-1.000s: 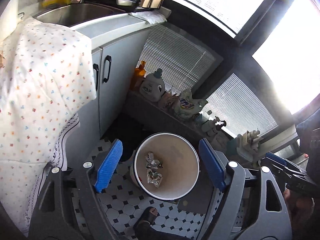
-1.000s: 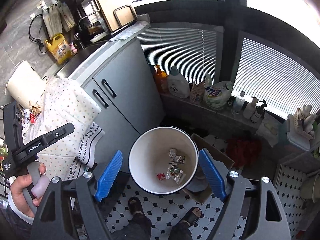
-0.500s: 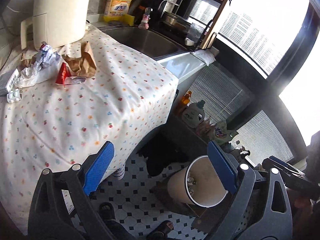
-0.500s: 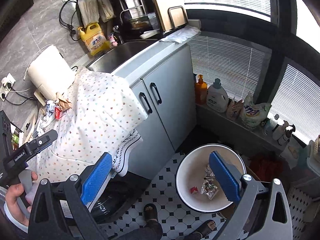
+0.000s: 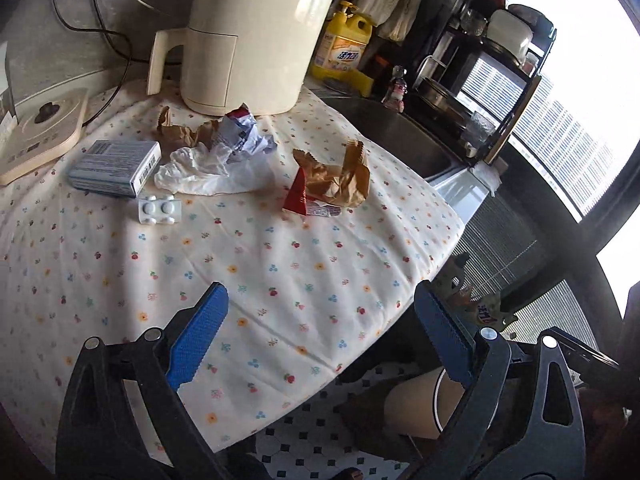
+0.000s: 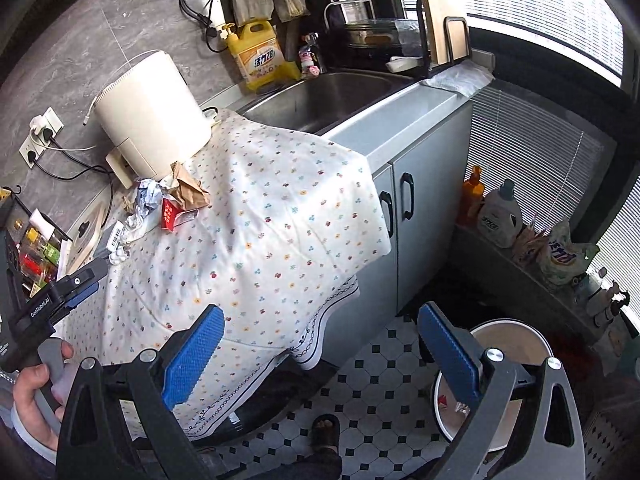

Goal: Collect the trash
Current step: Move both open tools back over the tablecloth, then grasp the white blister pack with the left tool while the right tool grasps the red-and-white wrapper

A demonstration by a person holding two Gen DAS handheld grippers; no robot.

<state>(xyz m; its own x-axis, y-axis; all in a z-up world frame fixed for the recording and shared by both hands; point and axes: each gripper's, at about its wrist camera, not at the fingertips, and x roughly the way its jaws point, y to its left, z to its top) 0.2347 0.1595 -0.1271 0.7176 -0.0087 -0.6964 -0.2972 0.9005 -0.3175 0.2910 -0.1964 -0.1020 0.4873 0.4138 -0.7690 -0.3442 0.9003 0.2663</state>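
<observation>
Kitchen desk, floral cloth (image 5: 280, 272) | trash pile (image 5: 328, 184) lies far-centre, ahead of your left gripper (image 5: 320, 344), released, nearer | right gripper (image 6: 320, 352) released, empty | bin (image 6: 520, 344) on floor, right.

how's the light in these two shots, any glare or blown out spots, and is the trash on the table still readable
Left wrist view: the window is blown out white, yet the brown paper and pill blister stay sharp on the tablecloth. Right wrist view: even daylight, fisheye bending at the edges, the trash pile small but legible.
</observation>
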